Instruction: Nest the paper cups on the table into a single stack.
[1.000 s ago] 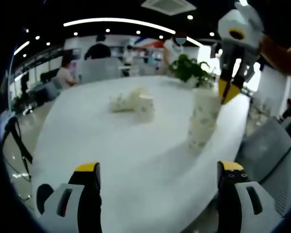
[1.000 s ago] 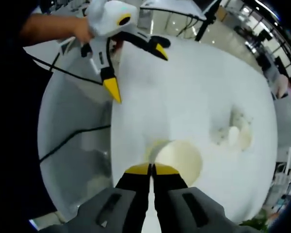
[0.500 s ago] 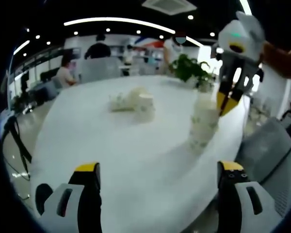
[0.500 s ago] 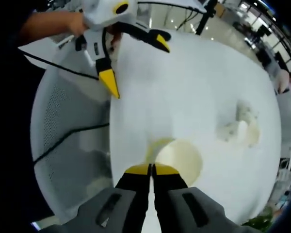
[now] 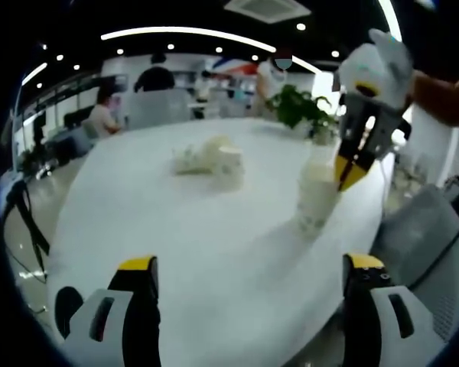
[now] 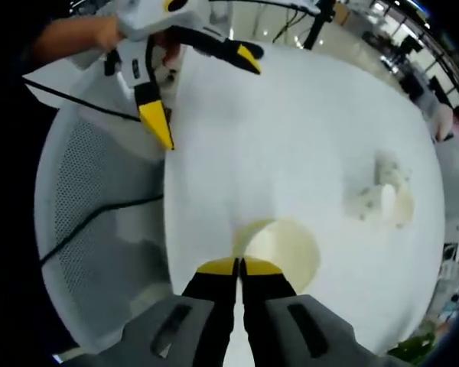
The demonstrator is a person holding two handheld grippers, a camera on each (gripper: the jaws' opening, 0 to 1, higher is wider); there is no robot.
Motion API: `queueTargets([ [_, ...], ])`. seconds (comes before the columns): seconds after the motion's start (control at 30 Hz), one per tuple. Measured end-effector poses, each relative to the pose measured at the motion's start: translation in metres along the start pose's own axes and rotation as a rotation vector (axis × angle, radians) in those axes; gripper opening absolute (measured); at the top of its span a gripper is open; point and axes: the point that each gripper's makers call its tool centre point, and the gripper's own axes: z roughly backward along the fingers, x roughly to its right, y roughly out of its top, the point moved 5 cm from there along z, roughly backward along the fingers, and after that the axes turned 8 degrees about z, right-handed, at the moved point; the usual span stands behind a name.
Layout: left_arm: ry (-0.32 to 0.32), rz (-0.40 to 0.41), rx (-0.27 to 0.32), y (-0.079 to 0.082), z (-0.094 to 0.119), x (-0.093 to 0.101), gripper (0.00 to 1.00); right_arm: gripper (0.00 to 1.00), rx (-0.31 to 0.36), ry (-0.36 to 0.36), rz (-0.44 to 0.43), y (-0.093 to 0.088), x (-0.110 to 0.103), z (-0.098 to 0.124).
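Down a little has come the right gripper [image 5: 350, 172], its yellow tips pressed together on the rim of the stack of cups [image 5: 316, 195], which stands upright close to the right edge of the white table [image 5: 176, 229]. Two loose cups [image 5: 214, 162] sit farther off, with lots of bare table between. Spread wide, the left gripper [image 5: 249, 279] hangs over the near edge. A grey chair [image 6: 99, 229] waits beside the table.
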Motion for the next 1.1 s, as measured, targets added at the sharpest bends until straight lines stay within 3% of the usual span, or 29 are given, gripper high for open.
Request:
queueTargets([
  [0.6,-0.001,-0.006,-0.007,0.0,-0.001,0.001,0.98,0.0,0.017,-0.032,-0.024,-0.003,0.002,-0.007],
  [0.83,-0.003,-0.011,-0.011,-0.001,-0.003,0.002,0.98,0.08,0.048,-0.029,-0.038,-0.004,0.004,-0.004],
  [1.0,-0.005,-0.019,-0.014,-0.001,-0.003,0.003,0.98,0.22,0.08,-0.042,-0.034,-0.003,0.005,0.002],
  [1.1,-0.005,-0.021,-0.012,-0.001,-0.002,0.002,0.98,0.3,0.16,-0.021,-0.073,0.002,0.005,0.012],
])
